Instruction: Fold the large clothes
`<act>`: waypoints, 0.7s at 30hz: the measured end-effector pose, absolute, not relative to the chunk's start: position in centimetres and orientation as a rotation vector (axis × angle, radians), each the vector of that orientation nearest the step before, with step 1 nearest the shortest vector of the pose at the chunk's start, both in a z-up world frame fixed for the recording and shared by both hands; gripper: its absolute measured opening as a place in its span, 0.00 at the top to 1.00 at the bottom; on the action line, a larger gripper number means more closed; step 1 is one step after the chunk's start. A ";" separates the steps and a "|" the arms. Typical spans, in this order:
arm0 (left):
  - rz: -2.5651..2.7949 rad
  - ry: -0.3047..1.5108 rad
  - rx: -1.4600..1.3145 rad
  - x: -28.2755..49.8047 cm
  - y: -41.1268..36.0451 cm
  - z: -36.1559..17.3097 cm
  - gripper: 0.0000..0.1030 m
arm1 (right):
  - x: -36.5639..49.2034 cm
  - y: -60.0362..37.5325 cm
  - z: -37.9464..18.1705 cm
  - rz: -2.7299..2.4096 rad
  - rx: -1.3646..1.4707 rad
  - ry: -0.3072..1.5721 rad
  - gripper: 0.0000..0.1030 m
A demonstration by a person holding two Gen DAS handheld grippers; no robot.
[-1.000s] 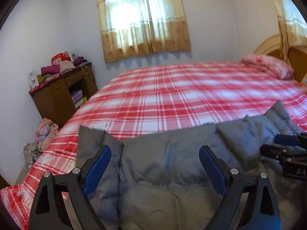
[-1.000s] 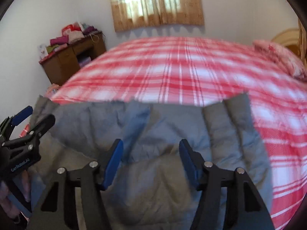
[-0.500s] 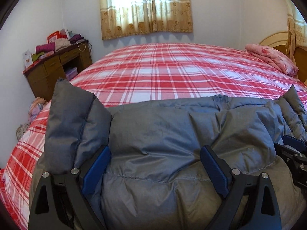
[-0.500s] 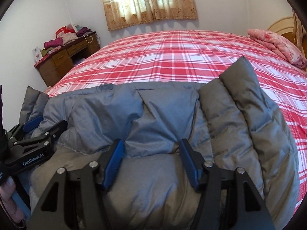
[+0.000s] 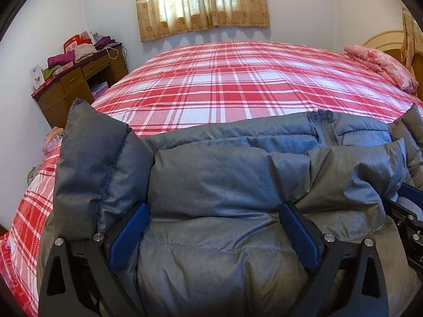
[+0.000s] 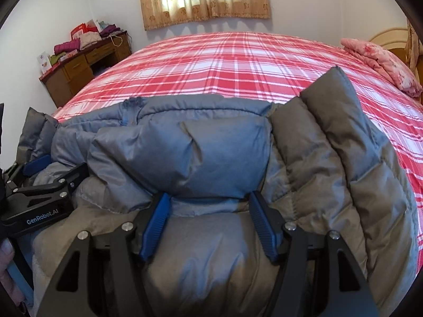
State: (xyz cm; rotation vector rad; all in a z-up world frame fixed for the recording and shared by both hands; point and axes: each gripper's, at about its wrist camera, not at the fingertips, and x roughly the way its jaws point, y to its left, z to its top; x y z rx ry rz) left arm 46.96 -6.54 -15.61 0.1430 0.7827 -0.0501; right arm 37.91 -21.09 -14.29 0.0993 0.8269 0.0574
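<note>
A grey puffy down jacket lies bunched at the near edge of the bed, its zipper end showing at the top. My left gripper has its jaws set wide around a thick fold of the jacket, pads pressing the fabric. My right gripper clasps another thick fold of the same jacket in the same way. The left gripper also shows at the left of the right wrist view, and the right gripper at the right edge of the left wrist view.
The bed has a red and white plaid sheet. A pink pillow lies by the headboard at the right. A wooden desk piled with clothes stands at the far left. Curtains hang on the back wall.
Both grippers have carried the jacket's edge up and forward, so the fold now bulks high in front of them. The jacket fills more of both views.
</note>
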 end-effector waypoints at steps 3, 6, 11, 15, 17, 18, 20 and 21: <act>-0.044 0.795 0.152 47.2 -6.7 -15.8 0.02 | 38.0 -20.9 -14.4 0.050 0.086 0.835 0.35; -0.038 0.803 0.160 47.4 -6.8 -15.9 0.02 | 38.2 -20.8 -14.5 0.043 0.072 0.843 0.34; -0.031 0.810 0.169 47.5 -6.9 -16.1 0.01 | 38.3 -20.6 -14.5 0.030 0.049 0.852 0.34; -0.028 0.813 0.173 47.7 -7.0 -16.2 0.01 | 38.4 -20.4 -14.6 0.021 0.033 0.856 0.33; -0.027 0.813 0.174 47.7 -6.9 -16.1 0.01 | 38.4 -20.4 -14.6 0.020 0.030 0.857 0.33; -0.027 0.813 0.175 47.7 -7.0 -16.1 0.01 | 38.4 -20.4 -14.6 0.019 0.030 0.857 0.33; -0.026 0.814 0.176 47.7 -6.9 -16.1 0.01 | 38.5 -20.3 -14.6 0.015 0.024 0.857 0.33; -0.027 0.819 0.174 47.8 -6.9 -16.1 0.01 | 38.5 -20.2 -14.6 0.013 0.021 0.858 0.33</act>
